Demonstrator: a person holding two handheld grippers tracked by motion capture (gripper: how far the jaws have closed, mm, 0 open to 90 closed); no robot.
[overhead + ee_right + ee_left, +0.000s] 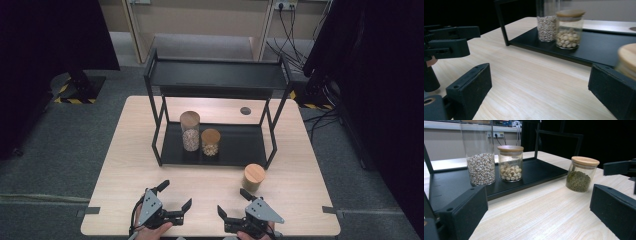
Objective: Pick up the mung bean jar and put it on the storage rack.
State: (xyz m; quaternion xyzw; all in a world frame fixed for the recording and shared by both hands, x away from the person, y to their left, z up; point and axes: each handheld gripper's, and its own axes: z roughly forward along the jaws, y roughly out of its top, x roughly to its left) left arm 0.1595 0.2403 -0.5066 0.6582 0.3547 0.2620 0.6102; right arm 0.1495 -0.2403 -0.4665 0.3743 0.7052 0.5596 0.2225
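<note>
Near the table's front edge my left gripper [175, 195] [539, 197] stands open with nothing between its jaws. Beside it, my right gripper [232, 201] [539, 80] is open and empty too. A glass jar of green beans [254, 177] [581, 175] with a wooden lid stands on the table just beyond the right gripper; it appears blurred at the right edge of the right gripper view [627, 60]. On the bottom tier of a black shelf [235, 150] stand a tall jar of pale grains [190, 131] [481, 167] [546, 25] and a short jar of larger white seeds [210, 142] [510, 166] [569, 28].
The shelf's upper tier [215, 75] carries nothing. A round cable hole [245, 110] sits in the wooden table [125, 150] behind the shelf. Dark screens stand to the left and right, and cables lie on the floor at the back right. Bare tabletop lies left of the shelf.
</note>
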